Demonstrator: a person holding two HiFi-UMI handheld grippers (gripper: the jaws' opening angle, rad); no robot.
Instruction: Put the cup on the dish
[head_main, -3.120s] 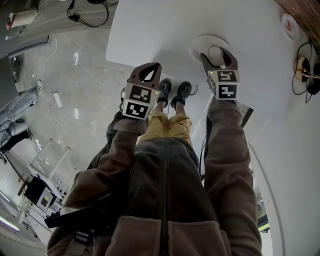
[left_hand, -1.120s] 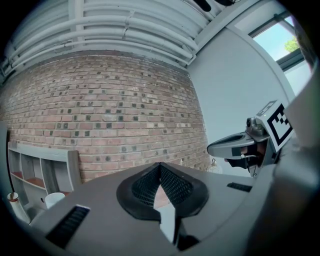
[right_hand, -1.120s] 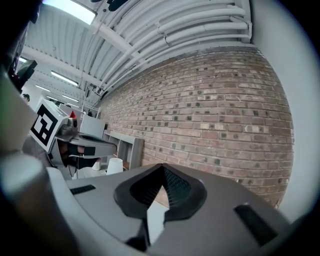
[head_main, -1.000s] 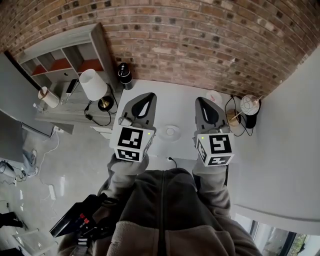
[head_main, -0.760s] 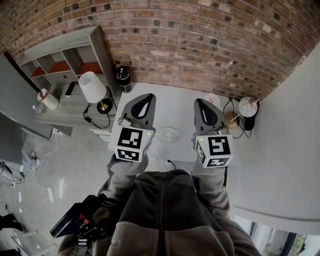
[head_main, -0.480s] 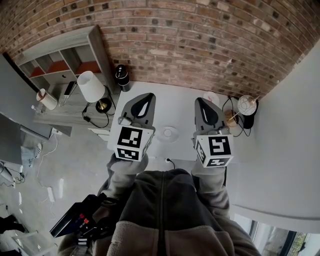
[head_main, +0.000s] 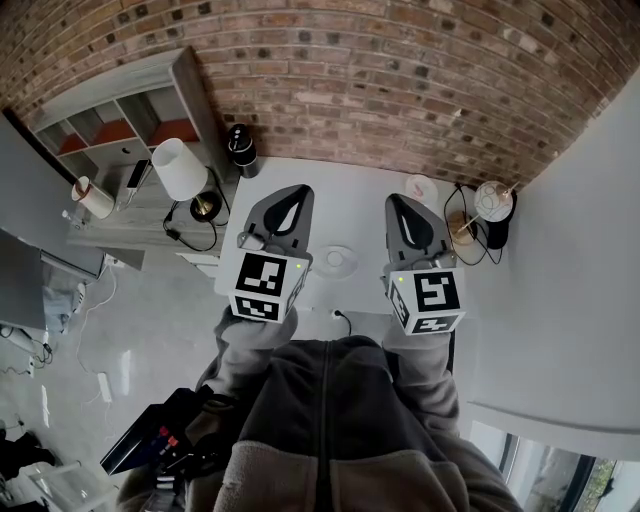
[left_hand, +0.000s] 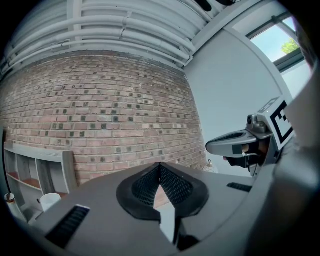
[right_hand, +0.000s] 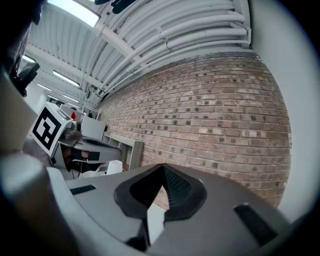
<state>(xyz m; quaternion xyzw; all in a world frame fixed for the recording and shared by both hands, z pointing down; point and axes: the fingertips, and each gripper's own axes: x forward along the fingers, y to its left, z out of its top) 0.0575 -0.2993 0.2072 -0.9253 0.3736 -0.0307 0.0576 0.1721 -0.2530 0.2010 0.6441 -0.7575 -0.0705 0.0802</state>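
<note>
A white dish lies on the white table, with a small white cup standing in its middle. I hold both grippers level above the table's near edge, one on each side of the dish and apart from it. The left gripper is shut and holds nothing, its jaws meeting at the tip. The right gripper is shut and empty as well. Each gripper view looks at the brick wall and shows the other gripper beside it.
A white lamp and a black speaker stand at the table's left end beside a grey shelf unit. A small white disc and a round white object with dark cables sit at the right end.
Three seconds ago the head looked straight down, with the right gripper at the cup on the dish. Since then both grippers have been lifted away level. Over the last second nothing has visibly moved.
</note>
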